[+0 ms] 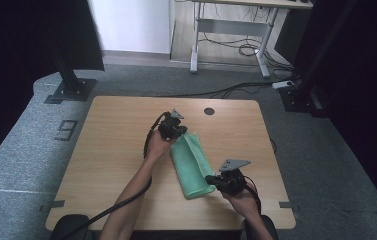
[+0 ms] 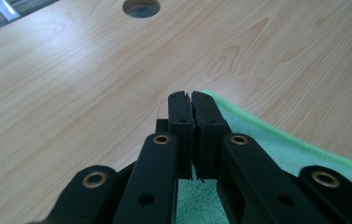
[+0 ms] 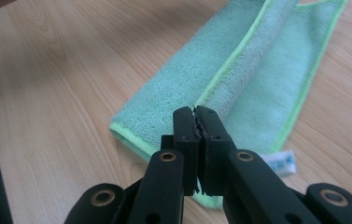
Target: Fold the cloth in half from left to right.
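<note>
Wide open wood on my left side of the table (image 1: 111, 150), nothing on it to dodge. The green cloth (image 1: 191, 165) lies folded in a long strip down the middle, with my left gripper (image 1: 175, 131) at its far end and my right gripper (image 1: 219, 182) at its near end. Bare tabletop runs to the right of the strip as well. Up by the far edge sits a round cable hole (image 1: 209, 111), flush with the surface
</note>
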### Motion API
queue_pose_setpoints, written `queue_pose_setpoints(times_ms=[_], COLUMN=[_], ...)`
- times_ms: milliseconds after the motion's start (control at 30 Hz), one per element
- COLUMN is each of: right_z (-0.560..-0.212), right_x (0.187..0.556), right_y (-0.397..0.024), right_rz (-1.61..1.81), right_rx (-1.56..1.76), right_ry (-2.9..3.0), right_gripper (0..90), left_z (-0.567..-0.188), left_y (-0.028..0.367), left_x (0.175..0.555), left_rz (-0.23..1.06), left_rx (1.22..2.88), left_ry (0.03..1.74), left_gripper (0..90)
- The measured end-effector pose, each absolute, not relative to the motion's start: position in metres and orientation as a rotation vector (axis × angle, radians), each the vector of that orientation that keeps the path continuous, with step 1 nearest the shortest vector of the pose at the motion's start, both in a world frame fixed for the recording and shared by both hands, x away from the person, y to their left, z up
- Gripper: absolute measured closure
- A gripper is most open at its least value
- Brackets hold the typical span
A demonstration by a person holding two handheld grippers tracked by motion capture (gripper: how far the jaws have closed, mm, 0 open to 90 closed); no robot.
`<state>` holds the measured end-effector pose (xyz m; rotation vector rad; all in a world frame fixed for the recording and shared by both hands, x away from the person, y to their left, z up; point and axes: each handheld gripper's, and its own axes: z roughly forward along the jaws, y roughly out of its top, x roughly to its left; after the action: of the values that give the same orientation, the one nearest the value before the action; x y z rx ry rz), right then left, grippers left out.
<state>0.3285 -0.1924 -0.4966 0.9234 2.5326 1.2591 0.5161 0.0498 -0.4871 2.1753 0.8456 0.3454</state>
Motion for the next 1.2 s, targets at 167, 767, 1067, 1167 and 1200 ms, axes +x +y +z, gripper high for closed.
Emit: queue_pose_setpoints(times_ms=[167, 767, 1067, 1167, 1200], right_z=[-0.501, -0.523, -0.513, -0.509, -0.507], right_x=[0.329, 0.336, 0.334, 0.334, 0.334], right_y=[-0.198, -0.204, -0.192, -0.18, -0.173], right_rz=[1.247, 1.145, 1.222, 1.244, 1.25], right_rx=[0.935, 1.007, 0.973, 0.932, 0.908], right_ry=[2.537, 2.575, 2.586, 2.607, 2.617], right_gripper=[86.7, 86.1, 86.1, 86.1, 86.1], left_z=[-0.489, -0.514, -0.497, -0.484, -0.481], left_y=[0.036, 0.017, 0.027, 0.04, 0.045], left_x=[0.52, 0.529, 0.522, 0.517, 0.516], left_rz=[0.339, 0.344, 0.401, 0.43, 0.439], left_rx=[2.183, 2.244, 2.273, 2.273, 2.277], left_ry=[0.828, 0.836, 0.8, 0.801, 0.803], left_gripper=[86.8, 85.5, 86.1, 86.1, 86.0])
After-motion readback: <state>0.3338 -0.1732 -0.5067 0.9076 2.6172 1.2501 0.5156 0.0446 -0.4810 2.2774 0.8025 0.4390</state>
